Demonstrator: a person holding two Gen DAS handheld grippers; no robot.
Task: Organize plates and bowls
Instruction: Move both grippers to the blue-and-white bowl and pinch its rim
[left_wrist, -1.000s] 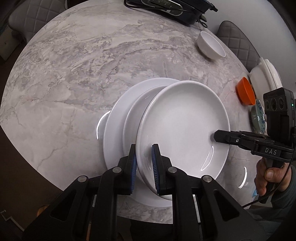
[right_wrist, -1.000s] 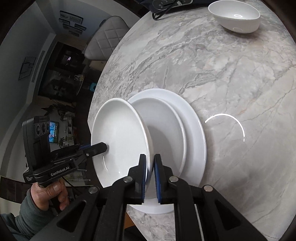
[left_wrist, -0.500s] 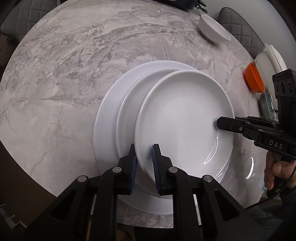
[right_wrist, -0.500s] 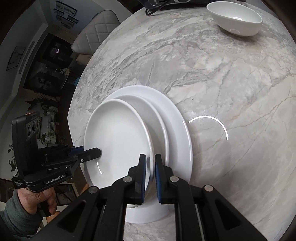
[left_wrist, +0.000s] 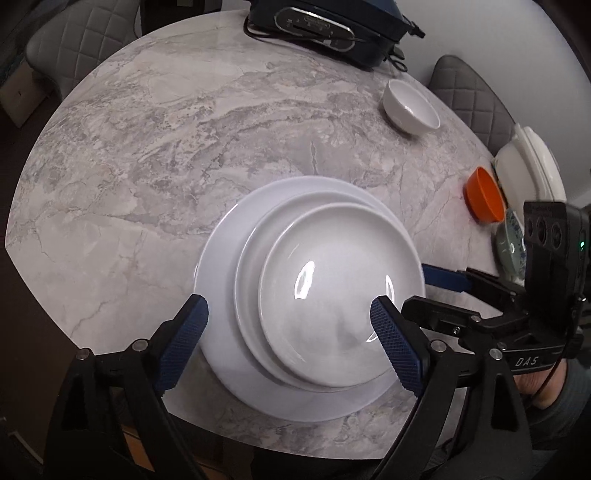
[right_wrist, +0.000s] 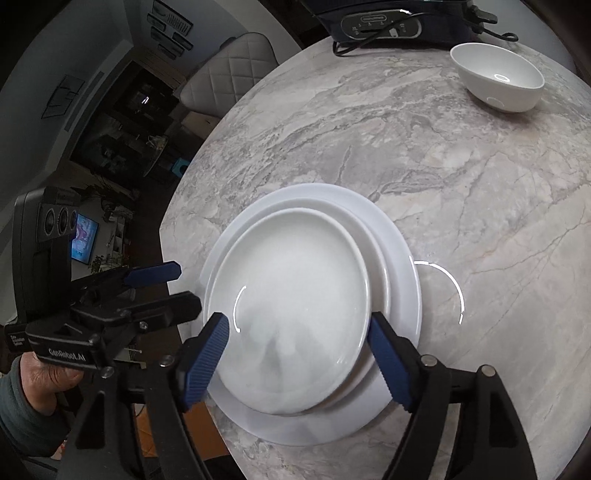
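Marble-patterned grey tabletop (left_wrist: 155, 155) carries everything here. Near its front edge sits a stack of three white plates: a large plate (left_wrist: 221, 295) at the bottom, a middle plate (left_wrist: 251, 280) on it, and a smaller deep plate (left_wrist: 340, 295) on top, shifted toward the near right of the stack rather than centred. At the far edge lies a dark appliance (left_wrist: 325, 22) with a cord. A white lidded dish (left_wrist: 532, 166) stands at the right edge, with a white bowl (left_wrist: 410, 107) farther back. An orange bowl (left_wrist: 484, 199) sits just beside the lidded dish, and a small patterned dish (left_wrist: 511, 247) lies near it. The left claw (left_wrist: 291, 339) is spread wide, empty, straddling the stack. The right claw (right_wrist: 299, 354) is likewise spread wide, its blue pads either side of the top plate, holding nothing.
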